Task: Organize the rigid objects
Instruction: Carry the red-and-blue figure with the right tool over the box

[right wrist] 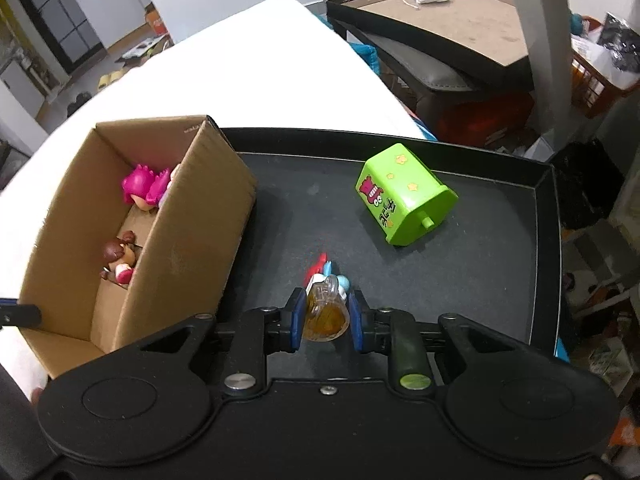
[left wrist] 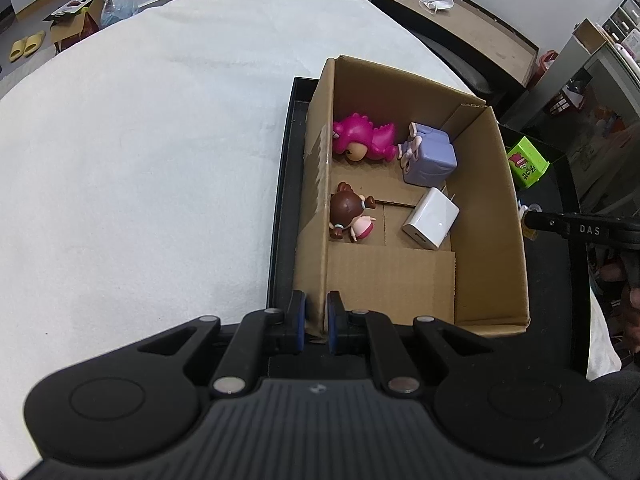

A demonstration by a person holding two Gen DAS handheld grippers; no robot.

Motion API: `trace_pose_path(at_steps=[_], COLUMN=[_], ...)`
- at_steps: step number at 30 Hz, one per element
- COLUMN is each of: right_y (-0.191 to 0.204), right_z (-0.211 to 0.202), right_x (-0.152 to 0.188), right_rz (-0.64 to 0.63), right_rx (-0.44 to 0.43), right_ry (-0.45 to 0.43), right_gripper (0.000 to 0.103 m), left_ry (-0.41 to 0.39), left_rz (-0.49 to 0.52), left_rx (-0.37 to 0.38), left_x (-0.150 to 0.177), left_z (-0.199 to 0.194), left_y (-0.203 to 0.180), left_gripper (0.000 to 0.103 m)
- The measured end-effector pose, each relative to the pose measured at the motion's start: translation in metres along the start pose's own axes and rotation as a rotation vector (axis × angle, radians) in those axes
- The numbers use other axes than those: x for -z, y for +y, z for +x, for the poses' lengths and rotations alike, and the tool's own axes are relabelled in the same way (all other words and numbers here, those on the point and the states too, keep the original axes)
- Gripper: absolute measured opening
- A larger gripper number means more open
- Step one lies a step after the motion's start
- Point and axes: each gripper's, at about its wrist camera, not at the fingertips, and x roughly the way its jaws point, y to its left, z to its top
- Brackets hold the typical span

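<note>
A cardboard box (left wrist: 492, 216) stands on a black tray (right wrist: 460, 248). It holds a pink dinosaur figure (left wrist: 362, 140), a purple block toy (left wrist: 430, 156), a brown-haired doll (left wrist: 352, 218) and a white charger (left wrist: 431, 218). My left gripper (left wrist: 317, 322) is shut on the box's left wall near its front corner. My right gripper (right wrist: 326, 320) has its jaws around a small clear amber toy (right wrist: 326, 312) with red and blue parts, resting on the tray right of the box (right wrist: 192, 232). A green house-shaped toy (right wrist: 404, 200) lies on the tray further back right.
The tray sits on a white-covered table (left wrist: 140, 160). A brown desk (right wrist: 440, 20) with a mask and a cup stands beyond. Cluttered shelves are at the right. The right gripper's arm (left wrist: 580, 230) shows in the left wrist view.
</note>
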Motion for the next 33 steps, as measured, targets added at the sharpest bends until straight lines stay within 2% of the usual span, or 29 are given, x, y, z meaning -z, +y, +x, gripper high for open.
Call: trace_pose_path(at_steps=[8,15,23,33], right_y=[-0.005,0.004,0.026,0.065], right_z=[-0.021,-0.037,-0.06,-0.08], right_x=[0.009,0.005,-0.015,-0.049], right_rz=[0.071,0.061,0.031,-0.024], right_rx=[-0.021,-0.016,-0.021,-0.073], right_ry=[-0.021,-0.041,-0.099,-0.156], right_gripper=[0.022,0.022,0.022,0.022], left_ry=[-0.007,-0.009,-0.01,-0.014], left_rz=[-0.001,-0.005,-0.004,0.006], left_rx=[0.012,0.02,0.037,0.048], left_x=[0.001,0.001,0.001,0.001], left_z=[-0.002,-0.003,-0.003,-0.003], left_y=[0.002,0.003,0.007,0.008], left_gripper=[0.01,0.01,0.01,0.01])
